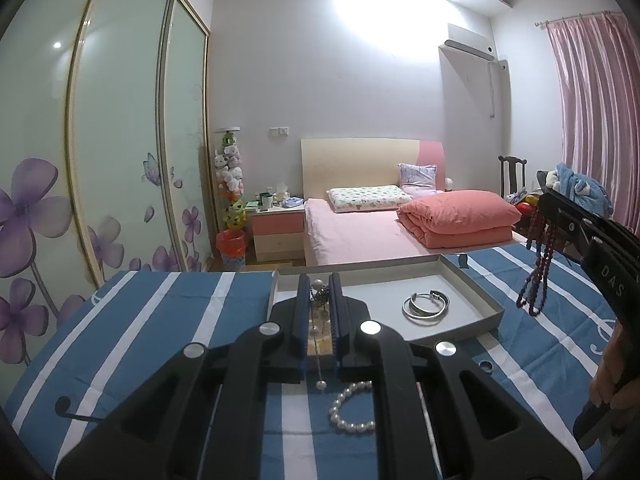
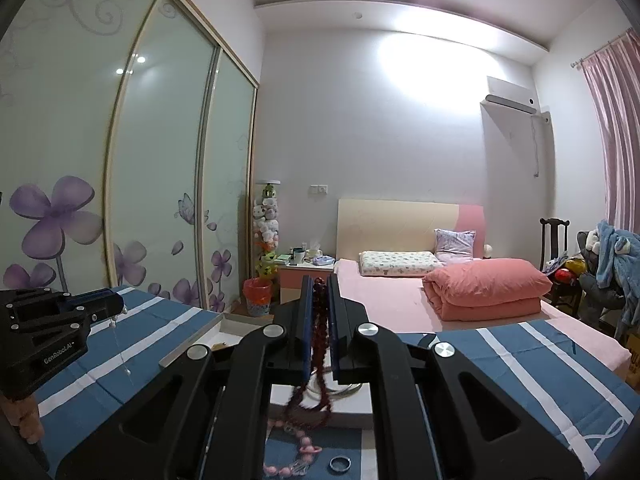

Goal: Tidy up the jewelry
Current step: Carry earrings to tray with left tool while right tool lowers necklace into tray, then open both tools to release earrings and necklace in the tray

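My left gripper (image 1: 320, 285) is shut on a thin chain necklace (image 1: 319, 300) with pearl beads, which hangs down over the near edge of the grey tray (image 1: 476, 280). Silver bangles (image 1: 425, 305) lie in the tray. My right gripper (image 2: 320, 284) is shut on a dark red bead necklace (image 2: 319, 332), which dangles above the tray; it also shows in the left wrist view (image 1: 536, 280). A white pearl bracelet (image 1: 352, 408) lies on the blue striped cloth (image 1: 160, 320) under my left gripper. A pink bead bracelet (image 2: 296, 448) and a dark ring (image 2: 340, 465) lie on the cloth under my right gripper.
A small ring (image 1: 487, 367) lies on the cloth right of the tray. Behind the cloth stand a pink bed (image 1: 360, 232) with a folded quilt (image 1: 460, 216), a nightstand (image 1: 278, 228), sliding wardrobe doors (image 1: 120, 140) at left, and a chair with clothes (image 2: 612, 272) at right.
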Demonstrator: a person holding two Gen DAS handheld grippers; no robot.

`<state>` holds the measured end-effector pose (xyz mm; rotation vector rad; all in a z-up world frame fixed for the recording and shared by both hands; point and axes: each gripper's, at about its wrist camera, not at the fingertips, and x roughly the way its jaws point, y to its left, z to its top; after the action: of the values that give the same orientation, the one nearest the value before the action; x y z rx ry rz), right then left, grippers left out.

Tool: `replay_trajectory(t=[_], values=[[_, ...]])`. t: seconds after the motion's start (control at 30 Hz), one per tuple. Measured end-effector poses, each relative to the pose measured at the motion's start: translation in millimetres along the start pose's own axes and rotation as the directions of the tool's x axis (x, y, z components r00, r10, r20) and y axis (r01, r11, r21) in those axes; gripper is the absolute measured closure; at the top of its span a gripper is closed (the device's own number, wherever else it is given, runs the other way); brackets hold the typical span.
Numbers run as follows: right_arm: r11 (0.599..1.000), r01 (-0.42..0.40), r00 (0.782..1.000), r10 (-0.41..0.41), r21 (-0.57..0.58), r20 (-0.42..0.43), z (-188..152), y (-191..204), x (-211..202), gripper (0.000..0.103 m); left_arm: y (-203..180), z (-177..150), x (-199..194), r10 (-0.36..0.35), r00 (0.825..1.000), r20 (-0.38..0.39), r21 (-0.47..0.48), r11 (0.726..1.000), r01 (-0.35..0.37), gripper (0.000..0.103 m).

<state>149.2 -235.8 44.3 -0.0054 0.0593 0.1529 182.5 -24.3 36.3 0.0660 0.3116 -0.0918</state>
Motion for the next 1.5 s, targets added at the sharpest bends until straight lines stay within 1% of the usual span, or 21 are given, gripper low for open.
replay_trajectory(t=[0.2, 0.4, 0.53, 0.73, 1.0, 1.13, 1.3, 1.37, 1.4, 1.43, 1.47, 1.5], values=[[1.0, 0.004, 1.0, -0.004, 0.022, -0.009, -2, -8, 18, 0.095, -5, 5, 23, -0.003, 1.0, 0.006, -0.003, 1.0, 0.003, 0.093], [0.998, 0.0, 1.0, 0.002, 0.066, -0.031, -6, -22, 47, 0.095, -8, 13, 57, -0.007, 1.0, 0.007, -0.011, 1.0, 0.007, 0.093], [0.997, -0.002, 0.999, 0.006, 0.076, -0.045, -12, -26, 68, 0.095, -11, 16, 83, -0.007, 1.0, 0.003, -0.02, 1.0, 0.007, 0.093], [0.996, -0.005, 0.994, 0.015, 0.09, -0.107, -28, -26, 96, 0.095, -15, 11, 118, -0.022, 0.999, -0.032, -0.034, 0.999, 0.021, 0.093], [0.991, -0.03, 0.976, 0.057, 0.13, -0.211, -45, -28, 121, 0.095, -12, -7, 155, -0.055, 0.991, -0.121, -0.063, 0.997, 0.047, 0.093], [0.988, -0.034, 0.965, 0.072, 0.151, -0.253, -50, -27, 131, 0.095, -11, -13, 167, -0.075, 0.986, -0.147, -0.077, 0.995, 0.064, 0.093], [0.983, -0.049, 0.951, 0.1, 0.175, -0.293, -55, -28, 139, 0.094, -12, -19, 173, -0.088, 0.984, -0.158, -0.075, 0.994, 0.077, 0.092], [0.983, -0.056, 0.95, 0.106, 0.173, -0.294, -55, -28, 139, 0.089, -11, -18, 173, -0.089, 0.984, -0.154, -0.083, 0.994, 0.076, 0.09], [0.983, -0.056, 0.952, 0.106, 0.175, -0.288, -54, -28, 138, 0.076, -9, -18, 173, -0.089, 0.985, -0.151, -0.087, 0.993, 0.076, 0.089], [0.983, -0.055, 0.954, 0.104, 0.176, -0.282, -54, -27, 138, 0.06, -7, -18, 172, -0.087, 0.985, -0.149, -0.09, 0.993, 0.074, 0.084], [0.983, -0.052, 0.957, 0.1, 0.178, -0.272, -53, -27, 136, 0.057, -6, -18, 172, -0.085, 0.986, -0.146, -0.095, 0.993, 0.072, 0.08], [0.983, -0.051, 0.959, 0.098, 0.178, -0.266, -52, -28, 135, 0.057, -5, -17, 171, -0.084, 0.986, -0.143, -0.099, 0.993, 0.07, 0.08]])
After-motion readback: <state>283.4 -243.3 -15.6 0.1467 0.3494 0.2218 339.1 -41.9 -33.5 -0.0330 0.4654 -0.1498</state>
